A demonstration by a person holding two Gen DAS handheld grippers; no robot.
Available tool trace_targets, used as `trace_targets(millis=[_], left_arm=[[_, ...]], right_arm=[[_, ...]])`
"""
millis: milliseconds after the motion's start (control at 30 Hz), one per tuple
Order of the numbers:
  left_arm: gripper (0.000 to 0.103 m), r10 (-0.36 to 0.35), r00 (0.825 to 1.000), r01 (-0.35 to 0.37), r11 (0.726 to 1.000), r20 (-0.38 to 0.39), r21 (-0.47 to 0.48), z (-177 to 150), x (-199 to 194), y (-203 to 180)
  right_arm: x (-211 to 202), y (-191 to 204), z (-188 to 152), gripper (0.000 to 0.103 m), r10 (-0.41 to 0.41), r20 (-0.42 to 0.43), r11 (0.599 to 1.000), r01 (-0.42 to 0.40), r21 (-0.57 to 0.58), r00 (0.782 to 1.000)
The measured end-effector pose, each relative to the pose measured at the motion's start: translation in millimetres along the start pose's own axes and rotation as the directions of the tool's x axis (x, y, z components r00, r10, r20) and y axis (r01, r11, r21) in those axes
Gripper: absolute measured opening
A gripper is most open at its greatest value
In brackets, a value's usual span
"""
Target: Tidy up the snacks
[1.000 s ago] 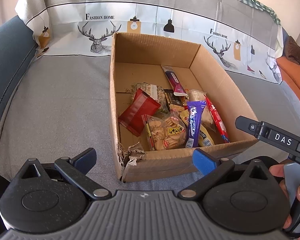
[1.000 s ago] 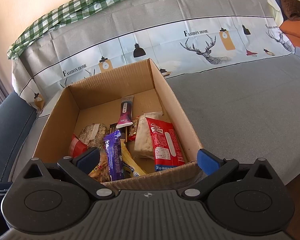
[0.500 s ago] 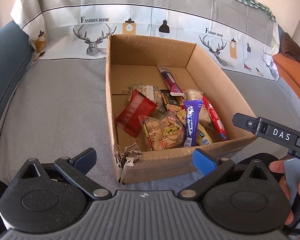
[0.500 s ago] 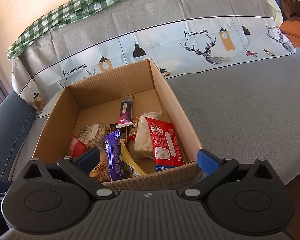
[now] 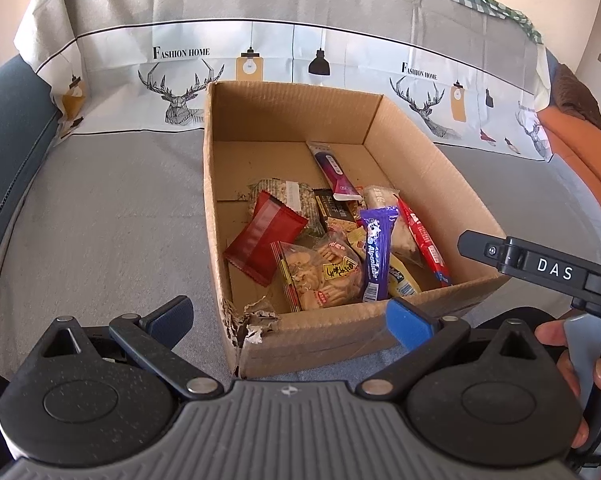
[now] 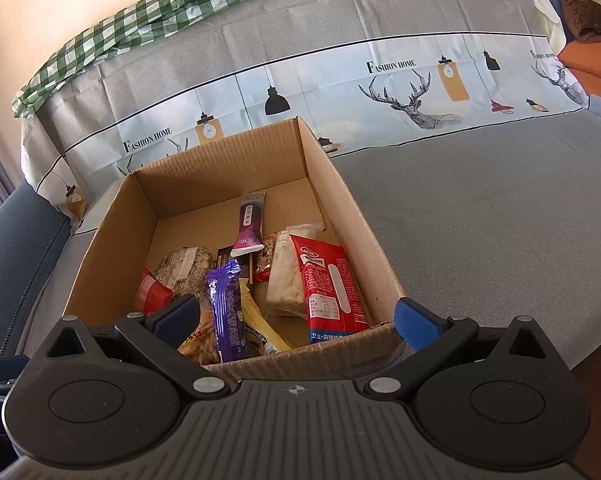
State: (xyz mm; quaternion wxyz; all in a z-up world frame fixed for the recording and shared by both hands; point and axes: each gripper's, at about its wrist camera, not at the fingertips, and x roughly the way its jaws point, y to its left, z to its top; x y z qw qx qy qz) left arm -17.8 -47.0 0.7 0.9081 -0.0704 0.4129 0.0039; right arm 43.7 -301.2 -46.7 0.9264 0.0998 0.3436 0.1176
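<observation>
Partly hidden: cracker bag (image 6: pixel 198 342) behind fingers (image 6: pixel 178 314).

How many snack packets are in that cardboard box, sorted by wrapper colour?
Inside the brown cardboard box, as far as shows:
Red: 2, the flat red foil packet and the long red packet
Purple: 2, the purple bar and the maroon-purple stick
Clear: 2, the cracker bag and the white rice cake pack
Yellow: 1, the yellow bar
Speckled grey: 1
Black: 1
Total: 9; others may be buried.

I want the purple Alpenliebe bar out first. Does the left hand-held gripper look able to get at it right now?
Probably yes. The left hand-held gripper is open and empty, the cardboard box has no lid, and the purple Alpenliebe bar lies atop the other snacks.
</observation>
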Motion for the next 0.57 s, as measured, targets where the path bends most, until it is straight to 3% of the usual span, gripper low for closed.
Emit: trace_targets(millis=[333,567], left_arm=[[0.102,-0.004,1.000,0.004,1.000,0.011,0.002,1.3,0.5,2.2],[0.103,-0.053,0.996,0.052,0.999,0.069,0.016,5.1,-4.0,9.2]], right_arm=[[-0.5,1.4,0.2,0.102,-0.010,-0.002,1.000,0.010,-0.004,1.000],[-6.5,0.2,1.1,0.102,-0.033,0.023,0.999,0.033,0.012,0.999]])
